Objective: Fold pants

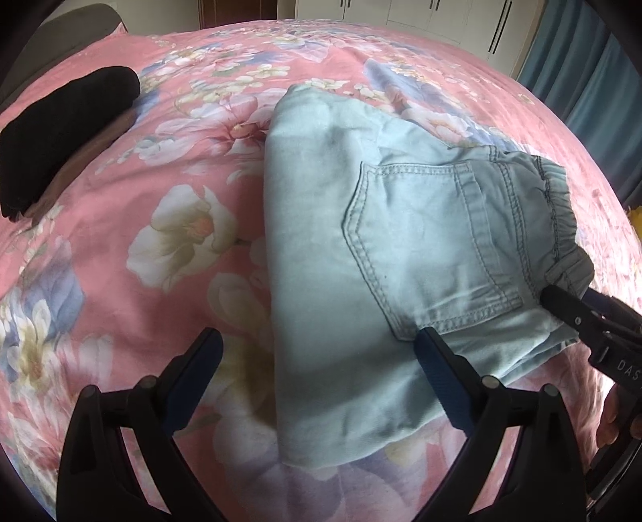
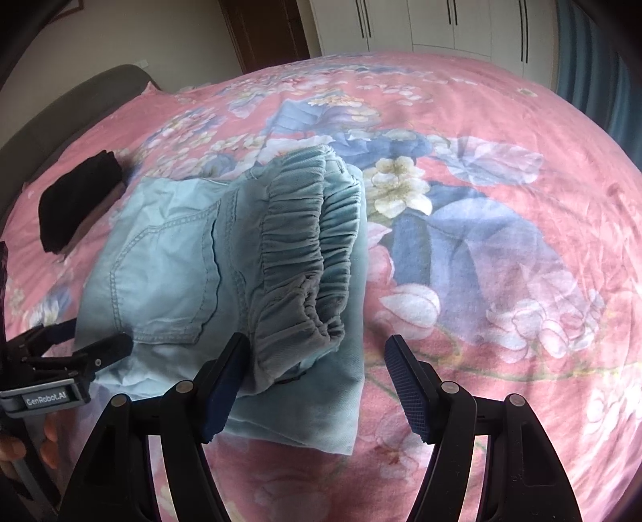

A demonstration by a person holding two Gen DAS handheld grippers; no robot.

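Pale blue denim pants (image 1: 361,249) lie folded on the pink floral bedspread (image 1: 160,281), back pocket up and gathered elastic waistband (image 2: 305,241) toward the right. My left gripper (image 1: 319,349) is open over the pants' near left edge, its right finger above the cloth. In the right wrist view it (image 2: 88,339) shows at the pants' left edge. My right gripper (image 2: 317,353) is open at the waistband's near corner; the cloth lies beside its left finger with no pad pressing on it. In the left wrist view its tips (image 1: 573,299) sit against the waistband.
A folded black garment (image 1: 68,132) (image 2: 76,200) lies at the far left of the bed near the grey headboard (image 2: 80,100). White wardrobes (image 2: 441,24) and a blue curtain (image 1: 594,100) stand beyond the bed. A hand (image 1: 614,413) holds the right gripper's handle.
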